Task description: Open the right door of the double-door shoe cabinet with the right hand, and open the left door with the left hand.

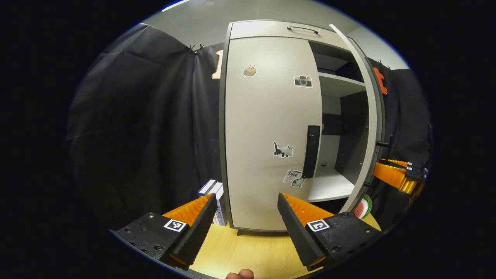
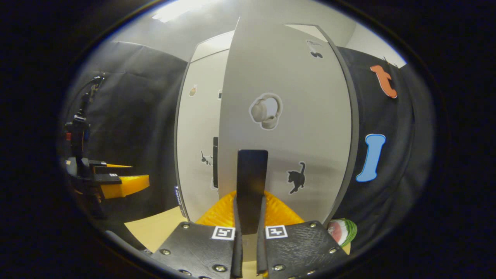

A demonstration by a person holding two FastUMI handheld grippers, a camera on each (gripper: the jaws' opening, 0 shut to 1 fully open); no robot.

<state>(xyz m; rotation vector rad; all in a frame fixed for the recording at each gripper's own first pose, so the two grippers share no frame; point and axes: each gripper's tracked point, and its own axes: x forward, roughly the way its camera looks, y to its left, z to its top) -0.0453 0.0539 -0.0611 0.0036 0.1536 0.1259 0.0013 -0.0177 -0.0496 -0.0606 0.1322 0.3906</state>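
The pale grey shoe cabinet point(image 1: 271, 29) stands on a wooden table. Its left door point(image 1: 267, 128) is closed, stickers on its face and an upright black handle point(image 1: 311, 151) near its right edge. My left gripper point(image 1: 246, 198) is open, low in front of that door and short of the handle, touching nothing. The right door point(image 1: 370, 116) is swung out, baring the shelves point(image 1: 341, 83). In the right gripper view that door point(image 2: 286, 89) faces me, and my right gripper point(image 2: 250, 203) is shut on its black handle point(image 2: 252, 170). The left gripper point(image 2: 124, 184) shows far left there.
The yellow wooden table point(image 1: 248, 252) runs under the cabinet. A few small boxes point(image 1: 215, 193) stand against the cabinet's left side. A watermelon-slice item point(image 1: 362, 207) lies by the foot of the open door. Black cloth hangs behind and on both sides.
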